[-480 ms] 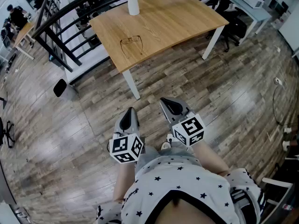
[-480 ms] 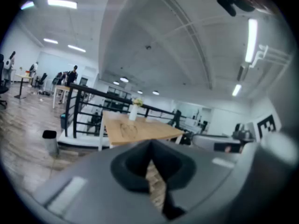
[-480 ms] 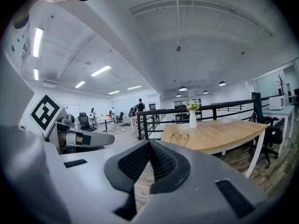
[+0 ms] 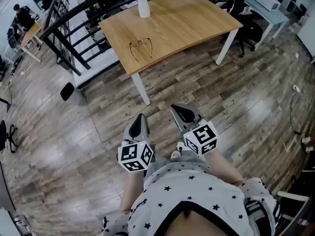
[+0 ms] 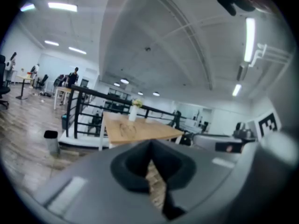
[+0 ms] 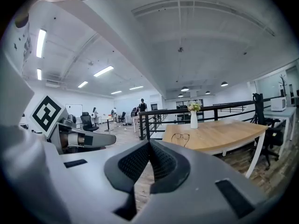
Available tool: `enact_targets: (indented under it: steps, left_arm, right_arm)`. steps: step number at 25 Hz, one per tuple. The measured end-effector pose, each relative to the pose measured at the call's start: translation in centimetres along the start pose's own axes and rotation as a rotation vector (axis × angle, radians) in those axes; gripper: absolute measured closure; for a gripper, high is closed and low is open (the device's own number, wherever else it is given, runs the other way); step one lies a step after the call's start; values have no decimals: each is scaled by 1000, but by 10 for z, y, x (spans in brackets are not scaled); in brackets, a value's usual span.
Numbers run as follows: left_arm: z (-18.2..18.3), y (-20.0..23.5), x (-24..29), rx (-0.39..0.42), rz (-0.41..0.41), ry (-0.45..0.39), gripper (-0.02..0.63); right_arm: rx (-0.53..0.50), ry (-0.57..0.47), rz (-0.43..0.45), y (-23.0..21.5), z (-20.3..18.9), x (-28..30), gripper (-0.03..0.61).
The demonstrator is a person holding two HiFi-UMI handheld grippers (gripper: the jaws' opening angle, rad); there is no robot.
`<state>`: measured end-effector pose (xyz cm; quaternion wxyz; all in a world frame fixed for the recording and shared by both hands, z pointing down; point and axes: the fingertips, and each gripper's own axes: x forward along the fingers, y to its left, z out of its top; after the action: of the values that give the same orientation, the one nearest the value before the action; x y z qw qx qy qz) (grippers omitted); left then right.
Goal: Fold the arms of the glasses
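Evidently the task has not yet begun. The glasses [image 4: 141,48] lie on the wooden tabletop [image 4: 187,18], toward its near left corner and well apart from the white vase [image 4: 143,7] of flowers at the far edge. In the right gripper view the glasses [image 6: 180,137] show as a dark, thin frame lying flat, with nothing touching it. The arms seem to stand out from the lenses, that is, unfolded, though the frame is too small in every view to be sure of this.

Left tool [image 4: 139,118]: jaws pressed together, nothing between them. Its own view confirms this: the dark pads [image 5: 140,164] meet along a single seam, with only floor behind them. Right tool [image 4: 176,109]: jaws likewise pressed together and empty, the ribbed pads [image 6: 161,160] closed against each other. Both tools are held close in front of the person's body, side by side, tilted slightly downward and aimed roughly toward the tabletop.

A wide stretch of plank floor [image 4: 221,92] lies between the person and the tabletop, so neither tool is within reach of the glasses.

Done: nothing that the views show. Left, by judgement:
- the approach to the tabletop;
- the spreading of the jaws;
- a steadying hold on the frame with one tool;
- the folding of each arm in turn against the lenses.
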<state>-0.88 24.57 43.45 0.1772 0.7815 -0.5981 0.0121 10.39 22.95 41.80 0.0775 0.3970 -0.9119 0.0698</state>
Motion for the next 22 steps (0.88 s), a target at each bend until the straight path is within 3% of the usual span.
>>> enact_targets:
  steps: [5, 11, 22]
  left_arm:
    - [-2, -8, 3, -6, 5, -1, 607]
    - [-3, -16, 4, -29, 18, -7, 607]
    - [-2, 0, 13, -35, 42, 4, 607]
  right_arm:
    - [-9, 9, -5, -9, -4, -8, 563]
    - [1, 0, 47, -12, -2, -11, 561]
    - [11, 19, 86, -10, -7, 13, 561]
